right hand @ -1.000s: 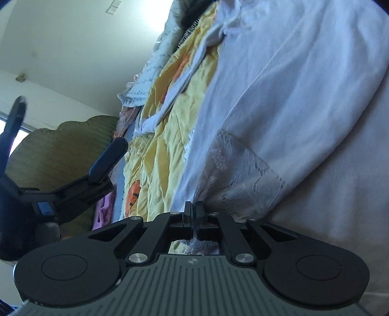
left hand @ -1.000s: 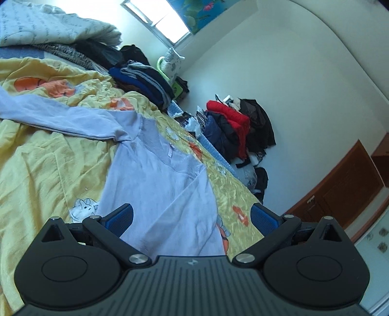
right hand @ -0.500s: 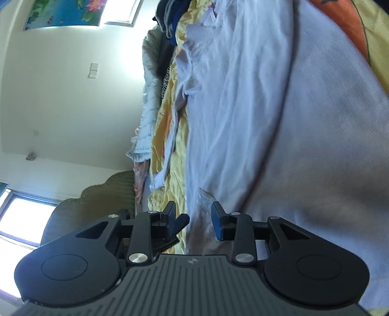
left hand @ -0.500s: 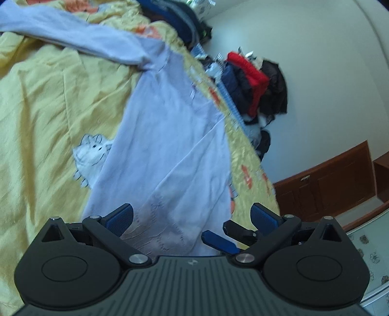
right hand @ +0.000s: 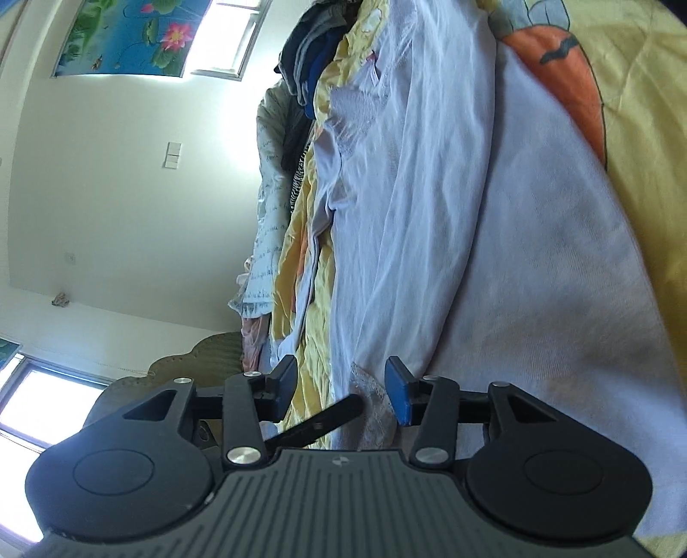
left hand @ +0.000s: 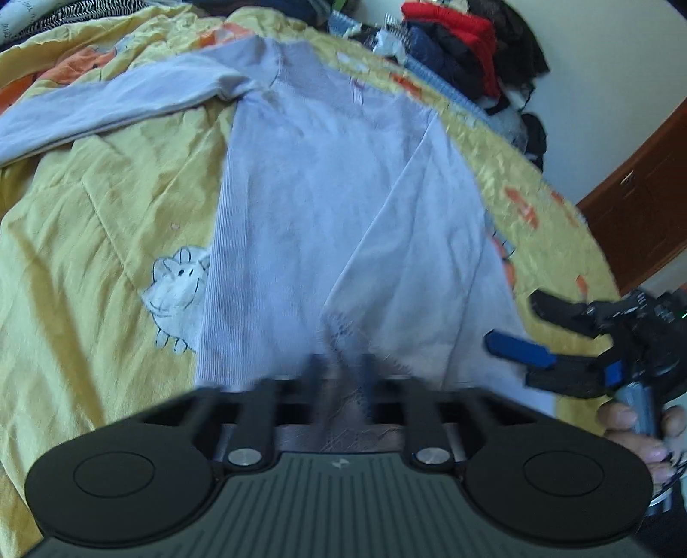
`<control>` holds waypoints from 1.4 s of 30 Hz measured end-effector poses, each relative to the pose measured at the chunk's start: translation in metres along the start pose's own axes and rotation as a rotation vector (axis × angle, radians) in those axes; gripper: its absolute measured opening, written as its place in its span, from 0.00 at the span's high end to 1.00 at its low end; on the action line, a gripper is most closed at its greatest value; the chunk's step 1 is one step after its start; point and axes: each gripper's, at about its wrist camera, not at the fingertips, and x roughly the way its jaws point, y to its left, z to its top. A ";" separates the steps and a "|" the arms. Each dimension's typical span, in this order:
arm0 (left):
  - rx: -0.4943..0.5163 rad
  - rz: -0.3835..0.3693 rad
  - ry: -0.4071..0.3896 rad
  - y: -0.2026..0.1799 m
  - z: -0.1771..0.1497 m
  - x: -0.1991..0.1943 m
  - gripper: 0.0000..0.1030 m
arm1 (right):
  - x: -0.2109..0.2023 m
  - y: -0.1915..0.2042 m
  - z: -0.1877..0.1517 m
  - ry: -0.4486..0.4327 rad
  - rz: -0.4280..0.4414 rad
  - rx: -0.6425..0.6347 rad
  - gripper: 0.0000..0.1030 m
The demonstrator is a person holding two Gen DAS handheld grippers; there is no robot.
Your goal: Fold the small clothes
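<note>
A pale lilac long-sleeved top (left hand: 335,206) lies flat on the yellow bedspread (left hand: 98,240), one sleeve (left hand: 107,107) stretched out to the left, the other folded over the body with its lace cuff (left hand: 343,330) near the hem. My left gripper (left hand: 341,373) is blurred, its fingers narrowed around the lace cuff and hem. My right gripper (right hand: 341,386) is open, at the hem edge by the lace cuff (right hand: 369,395); it also shows in the left wrist view (left hand: 541,330), held off the right side of the top. The top also fills the right wrist view (right hand: 493,257).
Piles of dark, red and blue clothes (left hand: 463,38) sit at the far end of the bed. A folded quilt (right hand: 266,240) lies at the bed's far side. A wooden cabinet (left hand: 644,206) stands at the right by the wall.
My left gripper dropped to the hem and its fingers closed in from wide open. My right gripper let go of the lace cuff, opened, and moved off to the right.
</note>
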 end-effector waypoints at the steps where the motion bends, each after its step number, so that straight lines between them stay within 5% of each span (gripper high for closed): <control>1: 0.011 0.005 -0.002 0.000 -0.001 0.001 0.94 | -0.001 0.000 0.001 -0.003 0.002 -0.001 0.54; 11: 0.036 0.079 -0.137 -0.001 -0.004 -0.042 1.00 | -0.014 0.001 0.014 -0.036 -0.017 -0.027 0.52; 14: 0.000 0.114 -0.094 0.012 -0.012 -0.039 1.00 | -0.022 0.009 0.034 -0.075 -0.034 -0.075 0.52; 21: 0.067 0.151 -0.071 0.000 -0.022 -0.019 0.99 | 0.010 0.040 0.162 -0.221 -0.159 -0.198 0.44; 27: 0.062 0.143 -0.070 0.001 -0.022 -0.020 0.99 | 0.088 0.014 0.260 -0.186 -0.366 -0.113 0.39; 30: 0.051 0.127 -0.072 0.004 -0.023 -0.020 0.99 | 0.099 -0.007 0.280 -0.224 -0.413 -0.089 0.49; 35: 0.027 0.095 -0.067 0.010 -0.021 -0.021 0.99 | 0.095 -0.025 0.299 -0.223 -0.435 -0.050 0.85; 36: 0.021 0.095 -0.067 0.011 -0.020 -0.023 0.99 | 0.094 -0.023 0.298 -0.220 -0.448 -0.054 0.84; 40: 0.052 0.139 -0.161 0.005 -0.017 -0.044 0.98 | 0.070 0.007 0.262 -0.239 -0.354 -0.142 0.44; 42: 0.130 0.172 -0.265 -0.010 -0.017 -0.060 0.96 | 0.064 0.020 0.236 -0.180 -0.309 -0.215 0.41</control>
